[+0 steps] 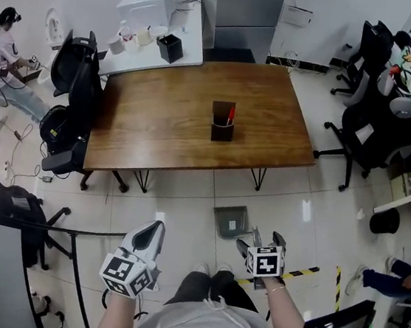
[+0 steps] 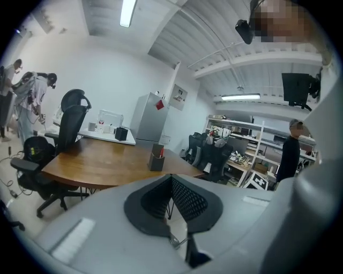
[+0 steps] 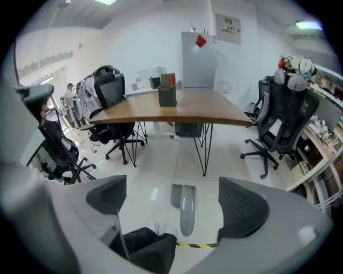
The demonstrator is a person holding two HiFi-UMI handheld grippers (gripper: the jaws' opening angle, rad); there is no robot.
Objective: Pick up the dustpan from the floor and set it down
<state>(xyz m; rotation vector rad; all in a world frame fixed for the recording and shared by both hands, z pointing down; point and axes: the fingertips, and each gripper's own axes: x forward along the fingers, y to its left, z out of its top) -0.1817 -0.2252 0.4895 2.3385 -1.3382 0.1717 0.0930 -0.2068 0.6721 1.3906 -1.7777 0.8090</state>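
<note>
Grey plastic dustpan (image 1: pixel 230 220) lay flat on white tiled floor (image 1: pixel 186 203), ungripped.
Left gripper (image 1: pixel 154 229) had its jaws together, empty; dustpan lay near the brown wooden table (image 1: pixel 159 120); right gripper (image 1: pixel 261 242) hung clear of it, jaws wide apart.

No legible text, label, brand, number or sign on anything in view
</note>
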